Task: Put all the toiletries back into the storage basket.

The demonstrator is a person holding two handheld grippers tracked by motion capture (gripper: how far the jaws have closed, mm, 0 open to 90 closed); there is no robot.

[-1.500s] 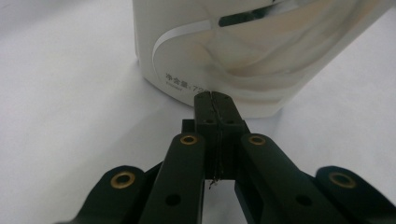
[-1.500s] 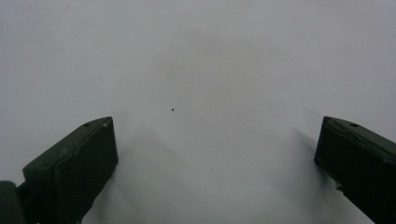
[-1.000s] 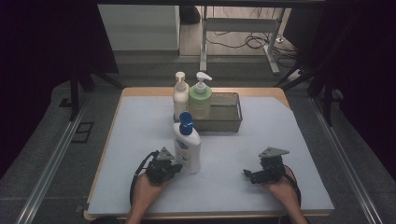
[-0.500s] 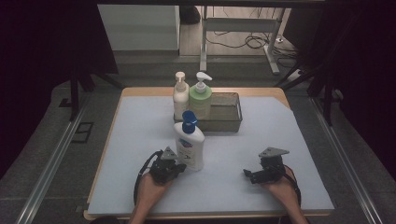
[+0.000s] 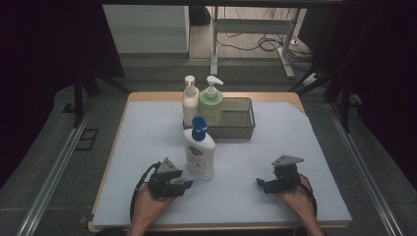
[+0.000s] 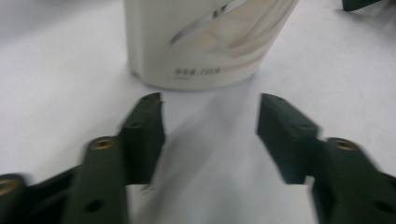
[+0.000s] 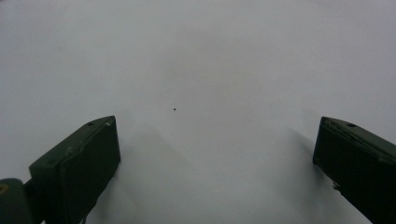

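Left gripper (image 5: 184,184) near front edge, jaws just opened, nothing between, bottle base just ahead. Right gripper (image 5: 259,184) wide apart, empty. Bottle (image 5: 199,153) stood upright mid-mat, beside left gripper. Farther: basket (image 5: 241,129), two pump bottles (image 5: 201,101) at its left end.

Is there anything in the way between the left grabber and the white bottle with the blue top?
Nothing visible. The left gripper has just been opening; its jaws stand apart and empty, facing the white bottle, with bare table cover between them.
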